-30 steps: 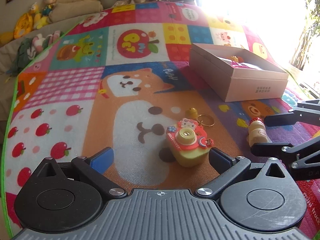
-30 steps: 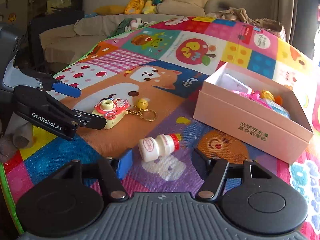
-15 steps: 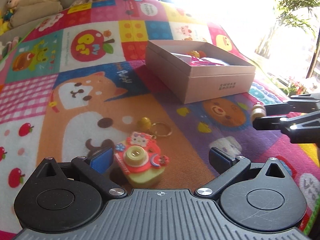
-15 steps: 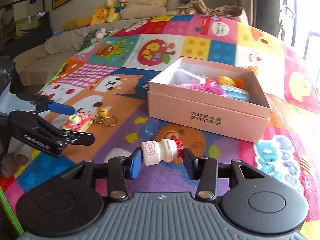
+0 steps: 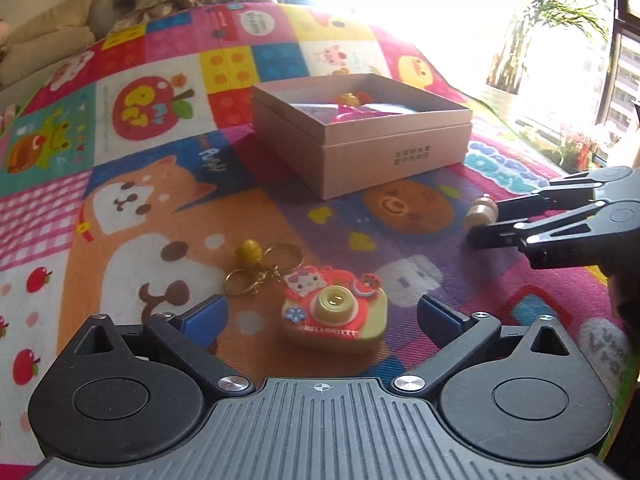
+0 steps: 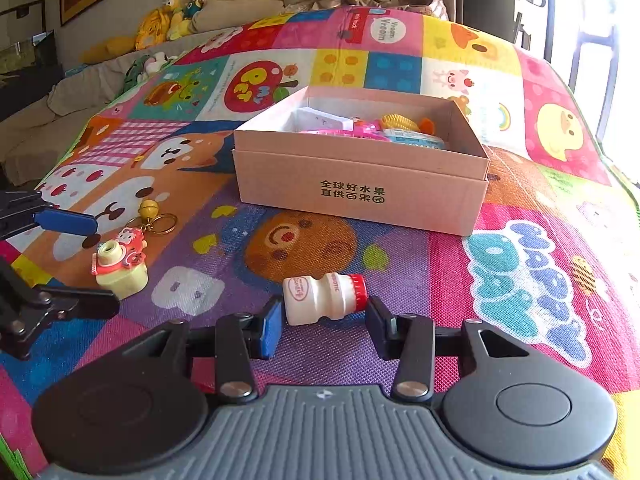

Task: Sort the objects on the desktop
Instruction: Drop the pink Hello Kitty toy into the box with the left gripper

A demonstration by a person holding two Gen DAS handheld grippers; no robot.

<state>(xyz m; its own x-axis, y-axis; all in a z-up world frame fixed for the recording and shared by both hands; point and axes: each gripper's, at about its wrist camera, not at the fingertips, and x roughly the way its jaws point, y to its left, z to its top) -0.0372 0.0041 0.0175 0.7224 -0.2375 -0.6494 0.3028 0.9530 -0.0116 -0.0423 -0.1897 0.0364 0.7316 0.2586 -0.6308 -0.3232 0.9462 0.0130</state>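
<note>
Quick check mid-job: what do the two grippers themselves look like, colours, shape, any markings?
Both match. The left gripper and right gripper are matte black: a grey ribbed centre plate with a small crosshair mark, two round black discs at the sides, angled linkage arms with silver pivot screws. One jaw pad is bright blue, the other dark. No cables or sleeves show.

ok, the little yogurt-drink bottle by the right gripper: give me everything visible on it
The bottle is small, cream-white and plastic-looking, with a waisted body, a red cap and a round red-printed label on its base end. It lies on its side on the play mat, cap pointing right, between the open fingers of the right gripper. The blue left pad sits at or near its base; the right pad is just clear of the cap.
</note>
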